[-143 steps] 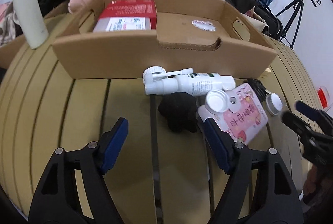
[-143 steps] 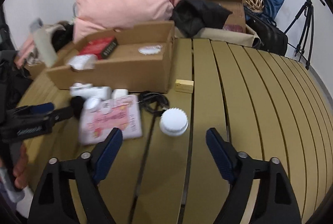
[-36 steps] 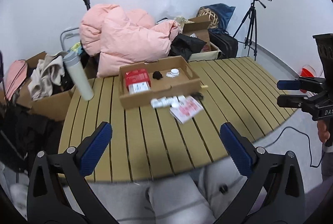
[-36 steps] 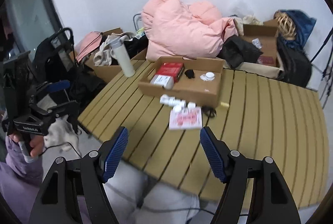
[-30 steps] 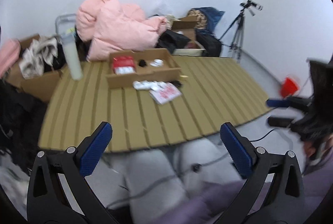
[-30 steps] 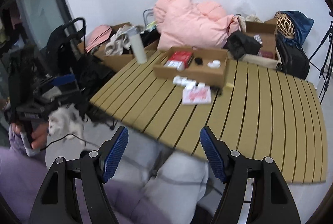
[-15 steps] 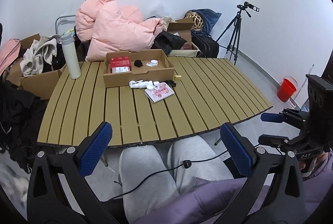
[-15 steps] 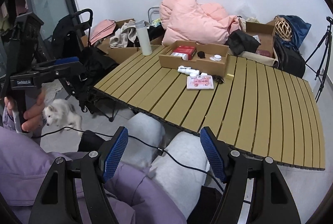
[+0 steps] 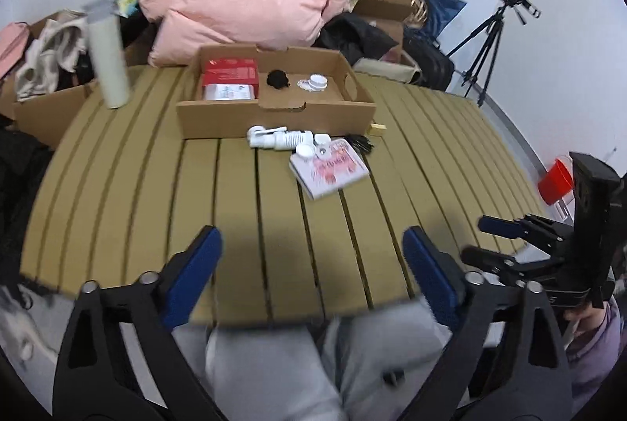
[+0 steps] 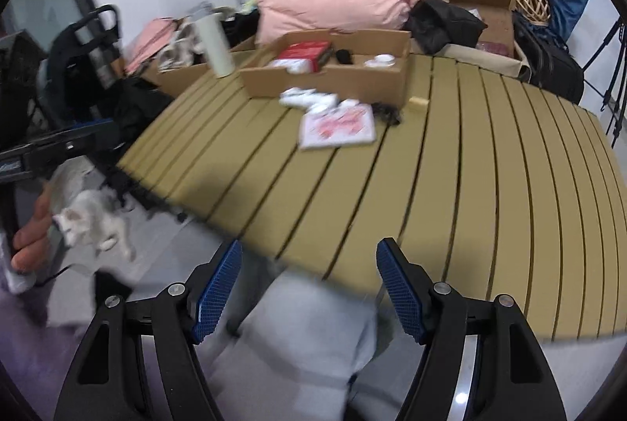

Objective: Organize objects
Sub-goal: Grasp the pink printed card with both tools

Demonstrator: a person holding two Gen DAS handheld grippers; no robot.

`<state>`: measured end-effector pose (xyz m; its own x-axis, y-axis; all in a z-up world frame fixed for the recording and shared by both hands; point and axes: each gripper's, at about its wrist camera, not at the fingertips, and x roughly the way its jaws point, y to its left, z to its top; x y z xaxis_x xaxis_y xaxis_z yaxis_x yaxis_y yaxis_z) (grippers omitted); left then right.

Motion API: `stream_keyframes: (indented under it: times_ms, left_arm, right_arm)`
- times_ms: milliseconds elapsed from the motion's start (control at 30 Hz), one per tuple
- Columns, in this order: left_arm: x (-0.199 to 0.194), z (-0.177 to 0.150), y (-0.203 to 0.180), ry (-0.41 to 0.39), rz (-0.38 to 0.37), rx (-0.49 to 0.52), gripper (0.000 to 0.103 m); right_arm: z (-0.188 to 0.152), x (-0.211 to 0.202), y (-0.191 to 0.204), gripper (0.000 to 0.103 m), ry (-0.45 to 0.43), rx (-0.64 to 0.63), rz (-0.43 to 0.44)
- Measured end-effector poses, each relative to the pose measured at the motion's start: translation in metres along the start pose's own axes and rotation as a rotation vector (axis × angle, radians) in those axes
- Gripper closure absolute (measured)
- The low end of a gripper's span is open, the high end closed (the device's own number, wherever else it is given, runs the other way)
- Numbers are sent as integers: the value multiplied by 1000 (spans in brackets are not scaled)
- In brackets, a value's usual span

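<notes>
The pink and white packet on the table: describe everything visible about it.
The pink and white packet is flat and rectangular, white at the edges with a pink printed design whose details are too blurred to read. It lies flat on the slatted table, turned askew to the slats, in front of the cardboard box. Small white caps sit at its far corner, touching or overlapping it. Neither claw is near it.

The left gripper (image 9: 311, 278) is closing with nothing between its blue pads (image 9: 192, 278). The right gripper (image 10: 309, 293) is closing too, equally empty, both pointing downward over the person's grey-clad knees (image 10: 305, 342).
</notes>
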<state>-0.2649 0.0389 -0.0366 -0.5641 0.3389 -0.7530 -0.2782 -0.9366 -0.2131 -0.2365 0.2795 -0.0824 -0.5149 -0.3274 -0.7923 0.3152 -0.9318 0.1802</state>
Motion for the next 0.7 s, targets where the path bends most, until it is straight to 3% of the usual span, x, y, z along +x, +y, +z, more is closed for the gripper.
stream_keyframes:
  times_ms: [33,100,167,333,433,500,567,633,667,700]
  left_arm:
    - [15,6,0,8,10,-1,22]
    - [62,17,0,32,46,-10,32]
    - [106,21,2,97,33,-45,45]
    - [168,22,17,175,-30,-156,49]
    - [179,19,27,163,-69,-200,60]
    - [180,15,33,160,-96,-235,80]
    - [174,8,32,188,-136,-233,93]
    - [166,1,29,249,-226,-253,95]
    - [159,-6,27,282,-282,-278,95]
    - [153,-9,23,290,-285,-281,95]
  right_arm:
    - [10,14,-6,43,5,8,-1]
    - [31,49,-15,48,20,18,-16]
    - [49,87,-19,51,37,16,-19]
    - [81,153,-34,57,52,60,-13]
    - [86,172,-34,58,48,56,-32]
    - [84,173,-30,59,23,47,-43]
    - [76,167,-25,71,35,52,-5]
    - [64,157,-17,86,64,73,79]
    - [56,149,-11,87,71,74,107]
    - [48,142,-5,87,71,71,125]
